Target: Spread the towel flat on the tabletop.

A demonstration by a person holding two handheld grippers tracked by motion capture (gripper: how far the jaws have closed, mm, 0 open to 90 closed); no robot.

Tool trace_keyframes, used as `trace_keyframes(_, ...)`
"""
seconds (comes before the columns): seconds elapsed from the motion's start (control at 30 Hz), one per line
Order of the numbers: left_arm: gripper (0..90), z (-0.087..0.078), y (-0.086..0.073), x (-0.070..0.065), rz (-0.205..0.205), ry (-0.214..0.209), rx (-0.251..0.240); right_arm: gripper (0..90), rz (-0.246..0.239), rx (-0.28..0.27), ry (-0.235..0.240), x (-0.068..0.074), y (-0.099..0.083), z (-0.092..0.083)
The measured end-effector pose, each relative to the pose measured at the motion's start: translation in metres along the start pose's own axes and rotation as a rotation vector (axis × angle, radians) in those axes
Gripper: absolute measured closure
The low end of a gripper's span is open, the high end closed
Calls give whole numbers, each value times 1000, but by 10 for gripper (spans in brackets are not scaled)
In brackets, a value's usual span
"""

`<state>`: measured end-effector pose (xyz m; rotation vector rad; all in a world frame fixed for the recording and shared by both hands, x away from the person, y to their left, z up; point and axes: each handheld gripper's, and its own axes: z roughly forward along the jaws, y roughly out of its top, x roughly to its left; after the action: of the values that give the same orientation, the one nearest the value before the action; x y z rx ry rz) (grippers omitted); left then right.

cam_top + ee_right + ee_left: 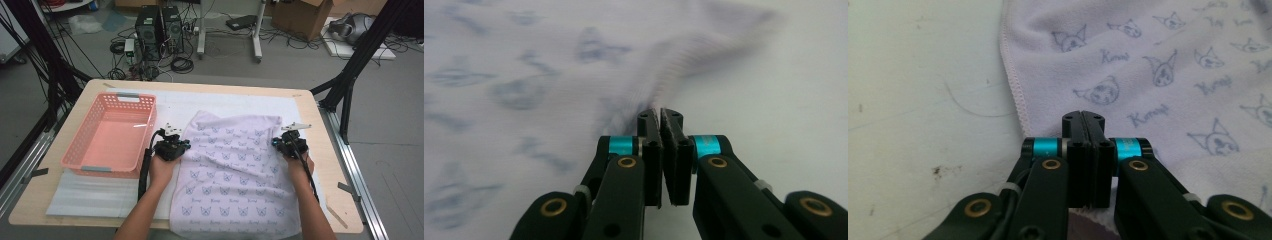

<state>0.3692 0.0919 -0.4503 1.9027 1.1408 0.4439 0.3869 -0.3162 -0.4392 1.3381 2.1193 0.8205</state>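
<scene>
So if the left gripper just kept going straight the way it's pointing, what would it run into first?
Most likely only more of the towel: the left gripper points along the cloth just inside its stitched left edge, jaws closed. Nothing else stands in that line as far as its own view shows, though depth is hard to judge.

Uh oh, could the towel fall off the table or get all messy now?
Maybe. The towel already hangs over the table's near edge, so a pull toward the person might slide it off. The left tongs and right tongs are shut at the towel's side edges; whether cloth is really pinched is unclear, so an edge could slip free when lifted. The pink basket sits close beside the left tongs and could get bumped.
</scene>
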Motion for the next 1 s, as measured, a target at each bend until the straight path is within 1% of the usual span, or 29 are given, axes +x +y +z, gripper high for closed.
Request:
trace_keyframes(0.03, 896, -1, 0, 1, 3, 11, -1, 878, -19, -6, -44, -3, 1, -1)
trace_keyframes(0.07, 897, -2, 0, 2, -3, 18, -6, 877, -40, -13, -103, -6, 2, -2)
trace_keyframes(0.1, 897, -2, 0, 3, -9, 30, -13, 875, -54, -19, -146, -9, 3, -2)
trace_keyframes(0.13, 896, -4, 0, 5, -21, 34, -24, 866, -45, -29, -180, -12, 2, -3)
trace_keyframes(0.17, 888, -5, 1, 6, -37, 29, -31, 828, -21, -41, -180, -14, 2, -4)
trace_keyframes(0.2, 815, -6, 1, 8, -61, 14, -39, 780, 7, -48, -167, -16, 1, -4)
trace_keyframes(0.23, 720, -8, 1, 9, -76, 2, -43, 763, 21, -50, -148, -16, 1, -5)
trace_keyframes(0.27, 649, -9, 2, 8, -81, 1, -46, 736, 14, -58, -137, -16, 0, -7)
trace_keyframes(0.3, 598, -11, 2, 7, -84, -16, -55, 724, 9, -70, -118, -15, -1, -10)
trace_keyframes(0.33, 581, -14, 1, 6, -85, -39, -59, 703, 9, -86, -100, -15, -1, -14)
trace_keyframes(0.4, 532, -21, -1, 0, -80, -70, -93, 668, 27, -132, -42, -15, -4, -25)
trace_keyframes(0.43, 520, -25, -2, -2, -75, -91, -100, 655, 38, -147, -15, -14, -5, -31)
trace_keyframes(0.47, 507, -28, -3, -4, -69, -110, -102, 638, 44, -166, 26, -14, -7, -37)
trace_keyframes(0.5, 483, -31, -4, -5, -64, -132, -89, 624, 51, -172, 65, -14, -10, -43)
trace_keyframes(0.53, 456, -33, -4, -7, -60, -151, -78, 616, 41, -174, 86, -12, -12, -49)
trace_keyframes(0.57, 444, -37, -5, -9, -56, -168, -86, 614, 27, -175, 106, -11, -16, -55)
trace_keyframes(0.63, 440, -44, -7, -13, -49, -188, -100, 595, 18, -194, 146, -7, -24, -67)
trace_keyframes(0.67, 438, -47, -9, -14, -42, -197, -108, 581, 12, -193, 156, -6, -28, -72)
trace_keyframes(0.7, 437, -49, -12, -15, -44, -203, -111, 568, 12, -192, 170, -4, -33, -77)
trace_keyframes(0.73, 433, -51, -15, -16, -40, -205, -107, 558, 6, -186, 183, -3, -37, -81)
trace_keyframes(0.8, 427, -52, -22, -18, -35, -207, -94, 546, 0, -173, 187, 0, -48, -86)
trace_keyframes(0.9, 414, -52, -30, -20, -27, -201, -71, 528, -2, -158, 207, 5, -62, -91)
trace_keyframes(0.93, 414, -52, -33, -20, -18, -196, -61, 525, -4, -156, 212, 7, -66, -92)
trace_keyframes(1.0, 413, -51, -37, -20, -23, -197, -44, 512, -19, -138, 213, 9, -73, -94)
